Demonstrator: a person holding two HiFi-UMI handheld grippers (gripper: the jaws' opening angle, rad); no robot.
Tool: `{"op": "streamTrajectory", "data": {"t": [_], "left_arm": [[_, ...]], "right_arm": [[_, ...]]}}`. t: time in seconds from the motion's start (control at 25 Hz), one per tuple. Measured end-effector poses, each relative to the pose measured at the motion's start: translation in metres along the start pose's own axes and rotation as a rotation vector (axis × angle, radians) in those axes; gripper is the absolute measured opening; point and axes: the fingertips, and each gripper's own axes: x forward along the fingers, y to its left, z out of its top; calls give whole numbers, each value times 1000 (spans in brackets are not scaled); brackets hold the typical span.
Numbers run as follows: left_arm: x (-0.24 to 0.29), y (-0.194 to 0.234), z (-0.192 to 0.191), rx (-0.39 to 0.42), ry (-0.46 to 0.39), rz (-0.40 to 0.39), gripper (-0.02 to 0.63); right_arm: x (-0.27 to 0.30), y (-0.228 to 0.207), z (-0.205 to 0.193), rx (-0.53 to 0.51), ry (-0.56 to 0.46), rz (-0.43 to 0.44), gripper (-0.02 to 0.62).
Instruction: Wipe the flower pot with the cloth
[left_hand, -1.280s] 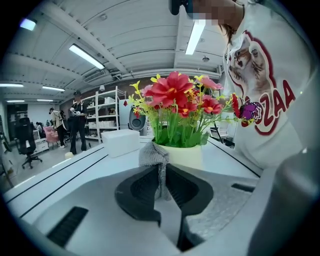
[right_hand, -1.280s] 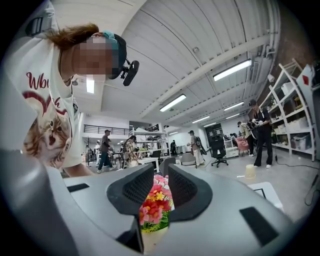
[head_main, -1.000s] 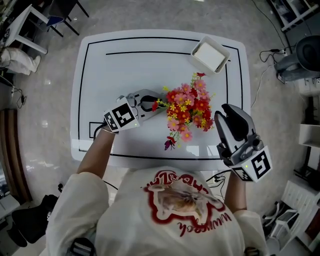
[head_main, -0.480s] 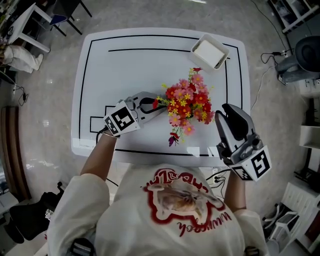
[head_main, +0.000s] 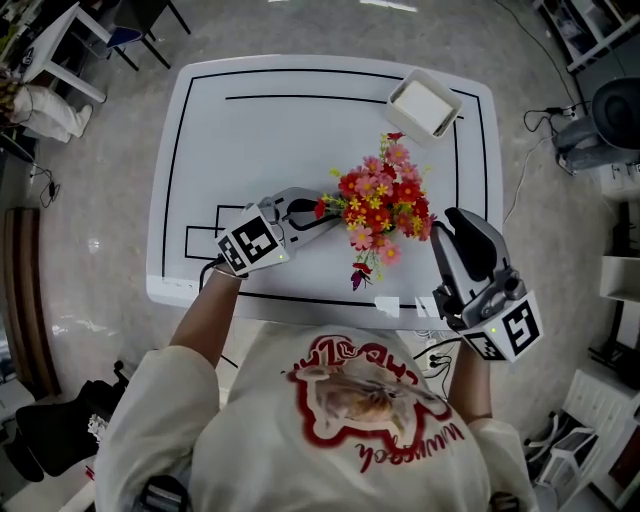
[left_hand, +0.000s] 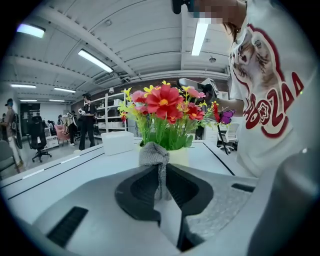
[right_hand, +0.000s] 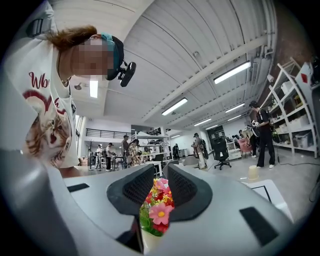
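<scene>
A pale pot (left_hand: 182, 156) holds red, pink and yellow flowers (head_main: 385, 203) and stands near the front of the white table (head_main: 200, 140). My left gripper (head_main: 318, 215) reaches it from the left and is shut on a grey cloth (left_hand: 154, 154). The bunched end of the cloth lies against the pot's side. My right gripper (head_main: 455, 222) hovers to the right of the flowers, beyond the table's edge. It is open, and the flowers (right_hand: 157, 207) and pot (right_hand: 149, 241) show at a distance through its gap. In the head view the flowers hide the pot.
A white rectangular tray (head_main: 424, 106) sits at the table's far right corner. Black lines mark the tabletop. The person's body is close to the table's front edge. Shelving (head_main: 625, 290) and cables lie on the floor to the right.
My left gripper has turned slightly against the pot, still gripping the cloth. The right gripper has stayed where it was.
</scene>
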Motion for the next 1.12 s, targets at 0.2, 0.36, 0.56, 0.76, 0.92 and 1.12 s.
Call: {"op": "streamTrajectory", "data": {"t": [0.2,0.36,0.56,0.76,0.92,1.12], "left_arm": [[-2,-5,0,-15,-9,-2,43],[-4,-11,0,-25,-21,-1,43],[-7,-21,1,-18,-19,-19,43],[-7,-26,3,-22,-25,-33,43],[-7,-31,8,-4,-29,-50,43],[-9,-35,11,0,-35,-53,43]], "right_arm": [[2,5,2,-2,-5,3,86],[3,8,1,2,-6,1,86],[4,14,1,4,-8,5,86],[6,17,0,5,-7,6,86],[7,20,-1,7,-6,7,74],[9,24,-1,-1,-7,3,74]]}}
